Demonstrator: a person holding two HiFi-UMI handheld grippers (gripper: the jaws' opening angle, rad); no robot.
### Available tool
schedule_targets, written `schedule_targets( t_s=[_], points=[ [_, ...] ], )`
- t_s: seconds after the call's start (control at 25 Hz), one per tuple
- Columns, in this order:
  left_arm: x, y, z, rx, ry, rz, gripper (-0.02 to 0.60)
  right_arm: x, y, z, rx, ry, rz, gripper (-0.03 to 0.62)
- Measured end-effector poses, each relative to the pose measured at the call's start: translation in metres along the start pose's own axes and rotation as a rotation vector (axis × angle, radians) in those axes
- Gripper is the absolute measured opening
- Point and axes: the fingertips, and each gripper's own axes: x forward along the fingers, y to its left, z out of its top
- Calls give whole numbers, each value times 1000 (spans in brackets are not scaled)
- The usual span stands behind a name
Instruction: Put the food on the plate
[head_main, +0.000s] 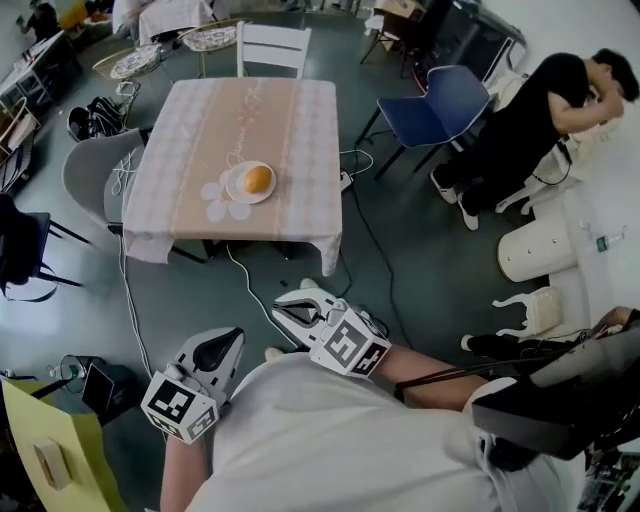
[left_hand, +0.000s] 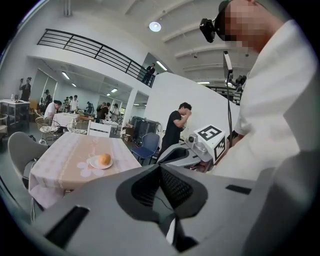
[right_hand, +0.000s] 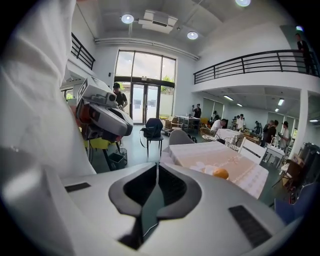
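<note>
Food: the round orange food (head_main: 258, 179) sits on the plate (head_main: 236, 191), roughly mid-table (head_main: 200, 110), up at 11 o'clock in the head view.
Done so far: looks finished to me, tbh. The food's on the plate and I can't spot any other food on the table, just pale flower shapes (head_main: 214, 201) at the plate's 7 o'clock.
Left to do: nothing that I can see, unless there's more food somewhere out of shot.
Left claw (head_main: 230, 342): low at 7 o'clock, close to the person's body, jaws pressed together with nothing in them.
Right claw (head_main: 292, 308): around 6 o'clock, jaws also together, empty.
Gap: both claws are well apart from the table, with bare floor between.
Head view only: the whole tabletop from above, so you can check the food is really inside the rim. Also the blue chair (head_main: 440, 105) at the table's 3 o'clock.
Left gripper view only: side-on look at the plate at 9 o'clock, plus the right claw's marker cube at 2 o'clock from the jaws.
Right gripper view only: the glass doors (right_hand: 145, 85) at 11 o'clock. The food peeks over the claw body at 3 o'clock, and the plate is mostly hidden there.
</note>
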Motion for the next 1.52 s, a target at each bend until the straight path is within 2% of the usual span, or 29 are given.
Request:
schedule_targets(
  t_s=[0.68, 1.12, 1.52],
  points=[
    [-8, -2, -10, -24, 5, 3, 9, 6, 18, 11, -59, 4, 36, 17],
    [-3, -5, -8, -18, 3, -11, 11, 0, 15, 8, -72, 13, 17, 14],
    [-7, 0, -10, -42, 0, 10, 9, 6, 18, 10, -76, 13, 29, 14]
  ],
)
